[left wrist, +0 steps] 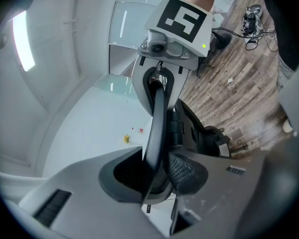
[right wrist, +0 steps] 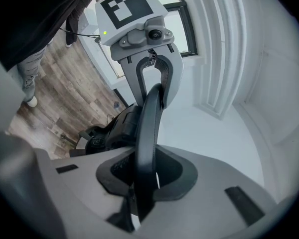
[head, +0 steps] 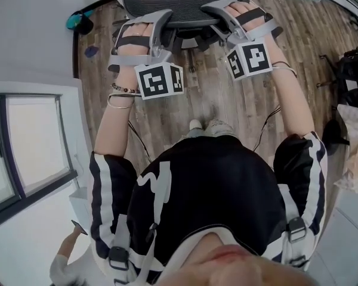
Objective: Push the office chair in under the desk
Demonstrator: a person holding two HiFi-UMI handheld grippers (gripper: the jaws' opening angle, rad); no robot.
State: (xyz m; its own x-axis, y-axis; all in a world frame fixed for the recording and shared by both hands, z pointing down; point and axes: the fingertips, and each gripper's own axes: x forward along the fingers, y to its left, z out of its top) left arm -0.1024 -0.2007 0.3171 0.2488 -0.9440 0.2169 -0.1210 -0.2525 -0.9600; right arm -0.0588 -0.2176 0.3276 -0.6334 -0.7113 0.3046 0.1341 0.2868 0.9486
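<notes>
The black office chair stands at the top of the head view, its mesh backrest rim facing me. My left gripper is shut on the left part of that rim, and my right gripper is shut on the right part. In the left gripper view the dark backrest edge runs straight up between the jaws of the left gripper. The right gripper clamps the same edge. Beyond the chair lies the white desk top, also visible in the right gripper view.
Wood floor lies under the chair, with my shoes close behind it. A teal object sits by the left wall. Black stands and cables crowd the right side. A small yellow item lies on the desk.
</notes>
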